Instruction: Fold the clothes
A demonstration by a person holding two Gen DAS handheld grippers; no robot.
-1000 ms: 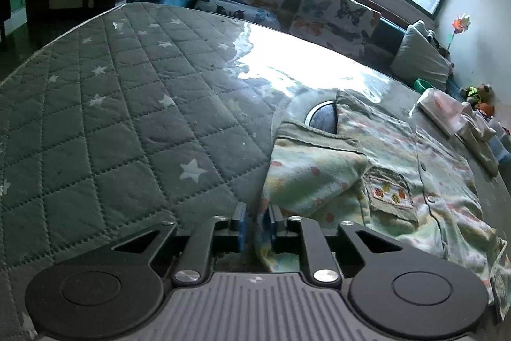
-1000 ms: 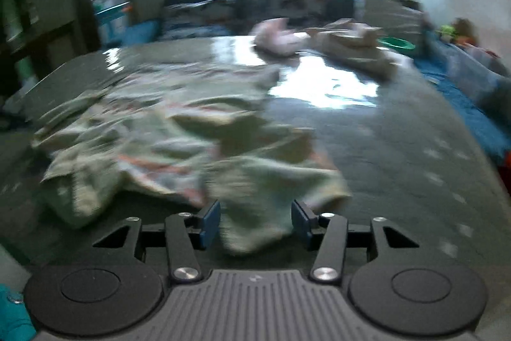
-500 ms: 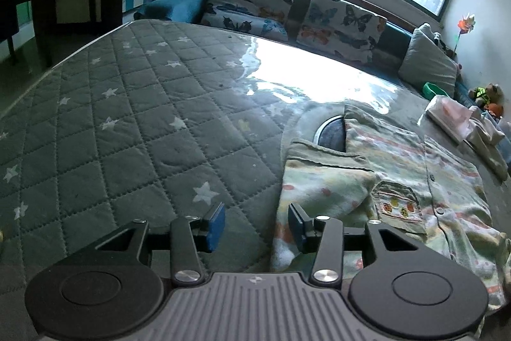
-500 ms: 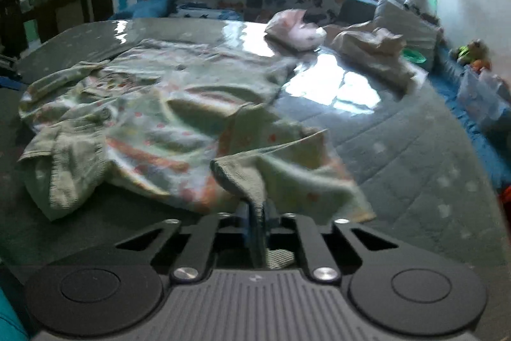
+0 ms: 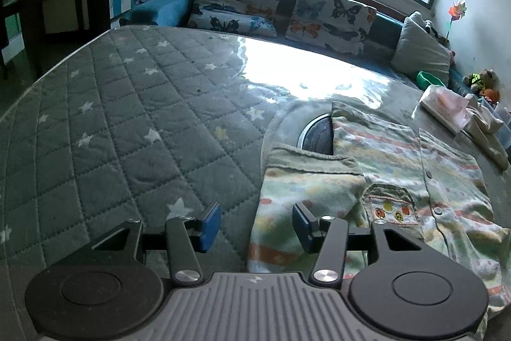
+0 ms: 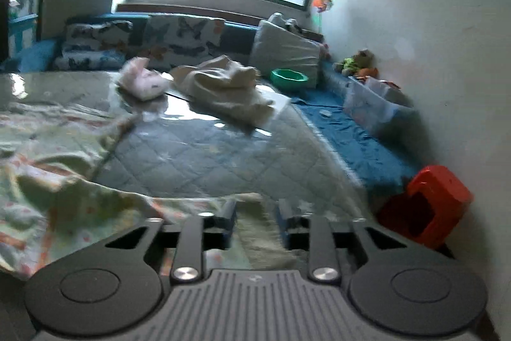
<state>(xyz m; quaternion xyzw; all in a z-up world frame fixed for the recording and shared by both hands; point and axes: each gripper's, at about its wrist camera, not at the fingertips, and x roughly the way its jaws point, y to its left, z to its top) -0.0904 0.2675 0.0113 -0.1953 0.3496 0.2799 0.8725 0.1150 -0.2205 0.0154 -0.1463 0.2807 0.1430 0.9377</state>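
A pale green shirt (image 5: pixel 415 168) with orange stripes, buttons and a small pocket lies flat on the quilted grey cover (image 5: pixel 127 117). One sleeve (image 5: pixel 306 184) is folded across its chest. My left gripper (image 5: pixel 257 224) hovers over that sleeve's outer edge, its jaws opening, and the blue pads touch nothing. In the right wrist view the shirt (image 6: pixel 48 149) spreads to the left, and a cuff (image 6: pixel 262 232) lies on the cover between my right gripper's (image 6: pixel 256 222) jaws. These jaws are opening too, and the pads do not press the cloth.
A pink folded garment (image 6: pixel 143 82) and a cream one (image 6: pixel 223 85) lie at the far side. Behind them are butterfly cushions (image 5: pixel 236 8) and a green bowl (image 6: pixel 289 79). A red stool (image 6: pixel 428 206) stands on the floor at the right. A round disc (image 5: pixel 316 136) shows by the collar.
My left gripper let go of the folded sleeve, opened and drew back a little. My right gripper shut on the cuff, then opened again while swinging to the right.
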